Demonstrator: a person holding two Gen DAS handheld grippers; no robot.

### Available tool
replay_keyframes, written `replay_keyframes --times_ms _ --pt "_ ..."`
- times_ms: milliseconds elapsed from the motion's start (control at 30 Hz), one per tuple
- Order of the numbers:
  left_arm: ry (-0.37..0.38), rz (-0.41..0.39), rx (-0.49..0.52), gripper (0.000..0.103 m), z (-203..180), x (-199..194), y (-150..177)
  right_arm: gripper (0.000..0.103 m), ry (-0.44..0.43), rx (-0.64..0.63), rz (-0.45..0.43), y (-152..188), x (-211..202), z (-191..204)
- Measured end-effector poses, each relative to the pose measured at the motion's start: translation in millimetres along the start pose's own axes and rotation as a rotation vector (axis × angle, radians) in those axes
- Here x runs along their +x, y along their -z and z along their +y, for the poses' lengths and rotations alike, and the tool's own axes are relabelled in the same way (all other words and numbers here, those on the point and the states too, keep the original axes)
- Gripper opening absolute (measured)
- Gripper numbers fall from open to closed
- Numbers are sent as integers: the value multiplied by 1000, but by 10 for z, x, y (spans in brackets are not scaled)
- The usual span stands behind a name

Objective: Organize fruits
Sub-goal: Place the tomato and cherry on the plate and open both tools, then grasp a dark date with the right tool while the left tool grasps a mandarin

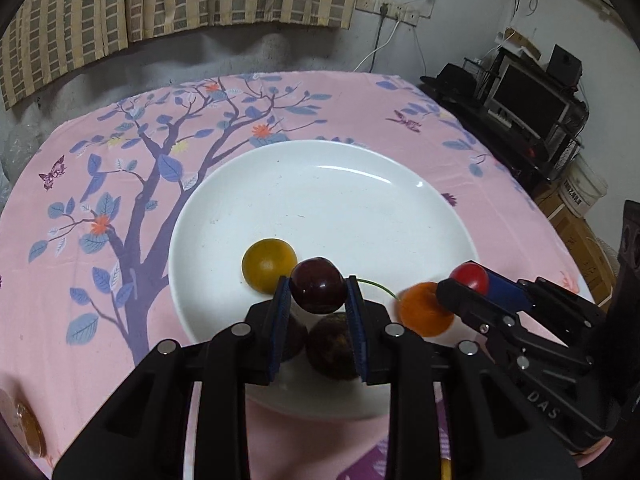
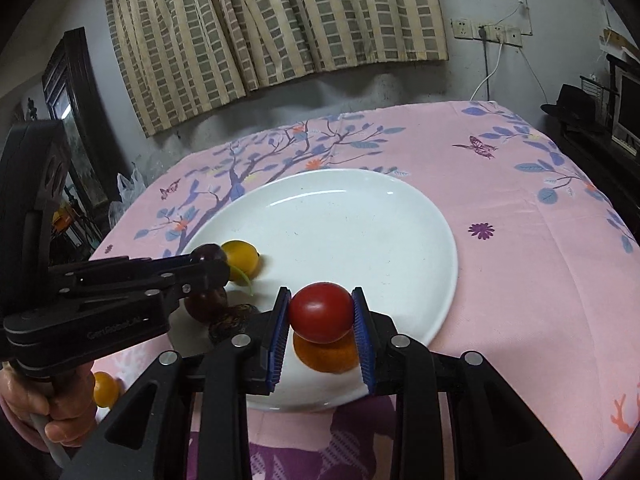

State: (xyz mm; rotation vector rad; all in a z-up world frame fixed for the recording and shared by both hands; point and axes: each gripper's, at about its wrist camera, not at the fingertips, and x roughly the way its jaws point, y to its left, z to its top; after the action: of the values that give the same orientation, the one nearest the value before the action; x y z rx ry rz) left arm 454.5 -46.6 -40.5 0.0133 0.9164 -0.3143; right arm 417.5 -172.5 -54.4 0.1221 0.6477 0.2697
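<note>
My left gripper [image 1: 318,290] is shut on a dark cherry [image 1: 317,285] with a green stem, held above the near edge of the white plate [image 1: 360,200]. My right gripper [image 2: 321,312] is shut on a red cherry tomato [image 2: 321,312], also over the plate's near part. On the plate lie a yellow tomato [image 1: 269,265], an orange tomato [image 1: 424,312] and a dark round fruit [image 1: 330,350]. In the right wrist view the left gripper [image 2: 208,258] reaches in from the left with the cherry [image 2: 208,254]; the yellow tomato [image 2: 242,258] sits just behind it.
A pink cloth with a tree print [image 1: 120,200] covers the round table. Another yellow tomato [image 2: 105,389] lies on the cloth near the person's hand [image 2: 60,412]. A round golden object [image 1: 28,428] sits at the table's near left. Dark shelves with electronics [image 1: 528,108] stand to the right.
</note>
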Motion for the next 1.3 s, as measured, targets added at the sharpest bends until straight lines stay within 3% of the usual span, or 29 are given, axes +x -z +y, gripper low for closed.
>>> replay_keyframes --times_ms 33,67,133,167,200,267,367,567,700,867,1033,1300 --pt "-7 8 7 27 -3 38 -9 39 -3 -3 2 9 -6 1" --pt "-16 18 11 28 -5 55 -7 57 -3 -1 2 11 -29 8" --pt "-35 26 9 45 -3 -1 10 60 -5 -1 -20 18 -150 20" --pt "-45 1 11 68 -2 -88 28 60 -9 -4 -34 16 -247 42" --pt "-75 -48 14 83 4 -229 61 60 -14 -3 -49 23 -348 59" --pt "-118 -117 23 90 31 -528 166 60 -30 2 -76 92 -587 88" --pt "-104 -148 16 96 153 -935 361 61 -37 -4 -88 346 -924 151" --pt "-149 -192 -84 98 523 -1574 1104 63 -20 15 -79 1083 -1421 175" --pt "-85 -183 -201 98 618 -1711 1757 63 16 47 -30 1496 -1585 190" --pt "-14 -128 -202 98 365 -1610 2305 63 20 47 43 1712 -1549 201" --pt "5 -135 -82 98 68 -1578 2431 63 15 36 89 1758 -1479 225" --pt "31 -122 -153 98 183 -1548 2446 56 58 -45 146 1805 -1402 391"
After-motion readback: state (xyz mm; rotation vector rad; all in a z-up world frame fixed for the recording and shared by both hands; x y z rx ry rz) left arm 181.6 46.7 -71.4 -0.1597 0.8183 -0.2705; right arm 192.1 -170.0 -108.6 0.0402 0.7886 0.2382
